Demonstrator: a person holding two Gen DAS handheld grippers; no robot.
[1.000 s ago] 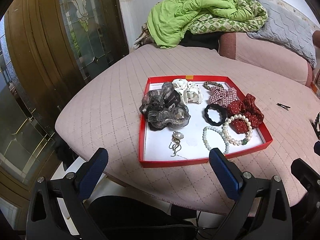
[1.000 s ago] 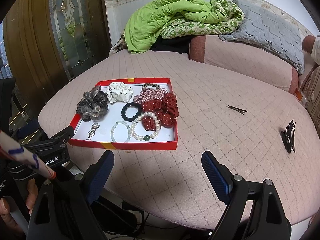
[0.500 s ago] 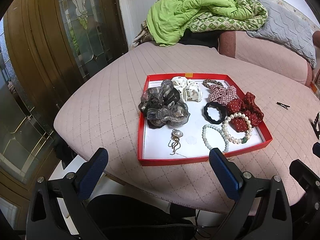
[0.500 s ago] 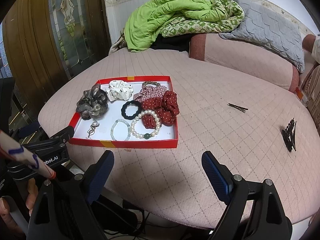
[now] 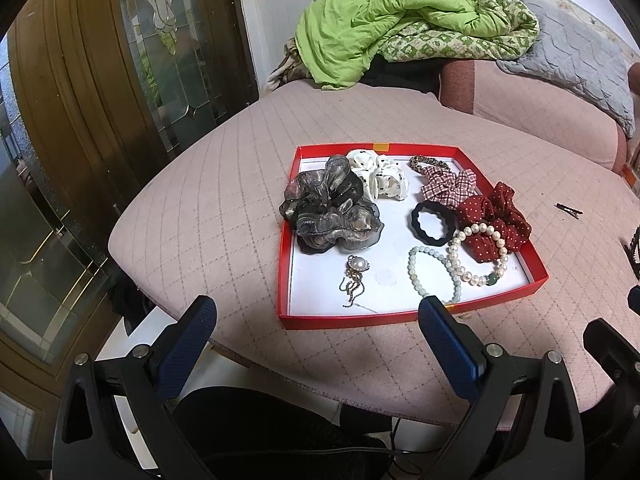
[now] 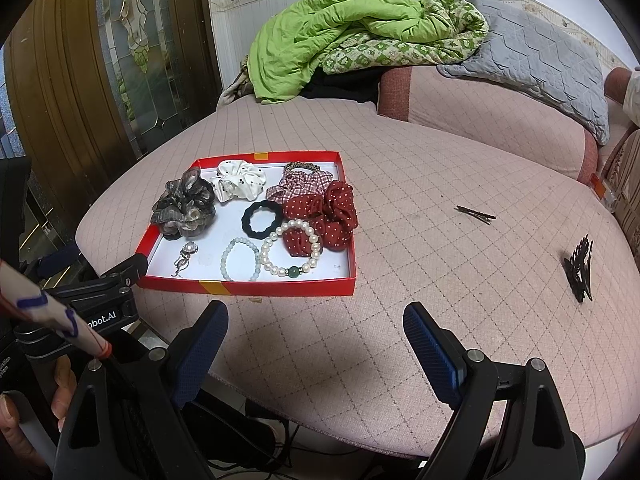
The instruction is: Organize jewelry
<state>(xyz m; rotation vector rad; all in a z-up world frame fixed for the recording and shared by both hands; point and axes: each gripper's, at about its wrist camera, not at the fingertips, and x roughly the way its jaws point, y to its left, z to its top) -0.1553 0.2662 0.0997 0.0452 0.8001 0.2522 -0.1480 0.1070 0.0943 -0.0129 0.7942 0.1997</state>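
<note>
Pink quilted bedding (image 6: pixel 420 216) fills both views, with a green quilt (image 6: pixel 332 28) heaped at twelve o'clock and a glass-panelled wooden door (image 5: pixel 120 92) at nine o'clock. Compared with a second ago, nothing on the bed has shifted, and neither of your tools has come closer; so, as a judgement, no item is in hand and the sorting is paused between picks.

Your left tool (image 5: pixel 316 330) hangs with jaws wide apart and nothing between them, just short of the near rim of the red tray (image 5: pixel 348 322). Your right tool (image 6: pixel 316 334) is likewise spread wide and empty, over bare bedding to the tray's right.

Inside the tray:
- a grey organza scrunchie (image 5: pixel 330 210) at ten o'clock
- a white dotted scrunchie (image 5: pixel 380 178) at twelve
- a plaid scrunchie (image 5: pixel 450 186) and a red polka-dot scrunchie (image 5: pixel 496 220) at two to three o'clock
- a black hair tie (image 5: pixel 432 224) in the middle
- a pearl bracelet (image 5: pixel 476 258), lying partly over the red scrunchie, and a pale bead bracelet (image 5: pixel 434 274) at five
- a pearl brooch (image 5: pixel 356 266) at seven

Outside it, in the right view, a hair pin (image 6: pixel 476 214) lies at two o'clock and a black claw clip (image 6: pixel 580 270) at three, both well apart from the tray. These look like what remains for you to collect.
</note>
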